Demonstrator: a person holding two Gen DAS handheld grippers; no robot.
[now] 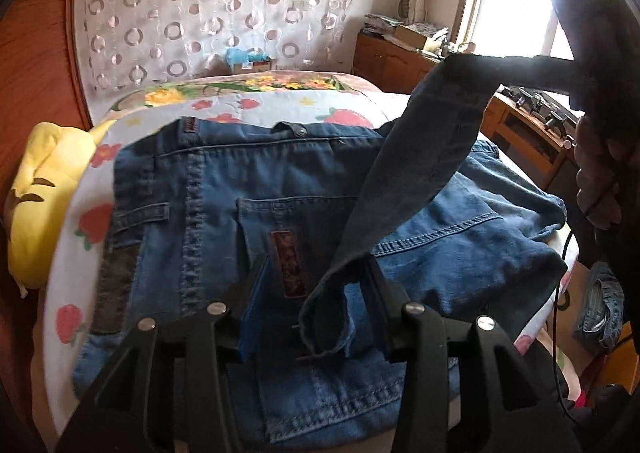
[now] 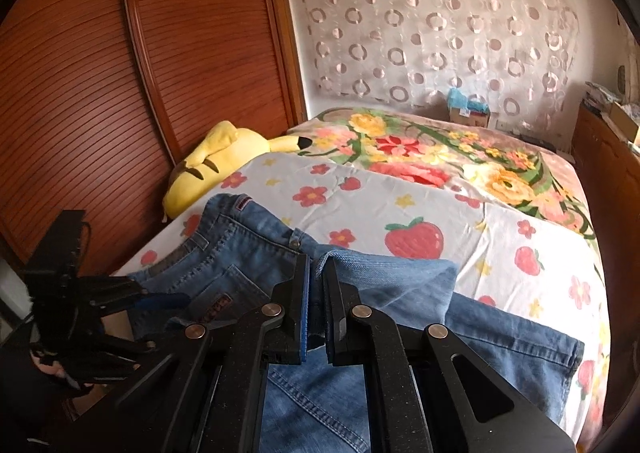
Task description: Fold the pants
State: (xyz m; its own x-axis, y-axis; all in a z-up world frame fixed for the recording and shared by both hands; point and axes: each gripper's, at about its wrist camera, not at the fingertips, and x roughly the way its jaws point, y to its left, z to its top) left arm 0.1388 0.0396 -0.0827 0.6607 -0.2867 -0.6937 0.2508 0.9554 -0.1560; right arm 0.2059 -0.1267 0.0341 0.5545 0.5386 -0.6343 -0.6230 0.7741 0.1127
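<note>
Fingers of the left gripper (image 1: 316, 305) stand partly open in the left wrist view, low in the middle of the frame. A dark strip of the jeans (image 1: 248, 181) hangs down between them. It leans against the right finger, and the left pad is clear of it, so nothing is pinched. That strip climbs to the upper right of the frame, where the dark shape of the other gripper holds it up. The rest of the jeans lies flat on the bed sheet (image 1: 80, 213) with red strawberries, filling the middle of the frame. The waist end with the back pocket is on the left side. A yellow plush toy (image 1: 44, 189) sits at the left edge.

In the right wrist view, the right gripper (image 2: 318, 305) is squeezed tight on a fold of the jeans, low in the middle. The cloth bunches up just above the fingers. The waist end lies to the left of them and a leg spreads to the lower right. The left gripper shows as a dark shape at the lower left.

Jeans like these are soft and floppy but thick and a bit heavy, I think. They will sag and slide if held by one thin layer. A hem or the waistband looks like the best place to grab, since the thick seam gives the pads something to bite.
</note>
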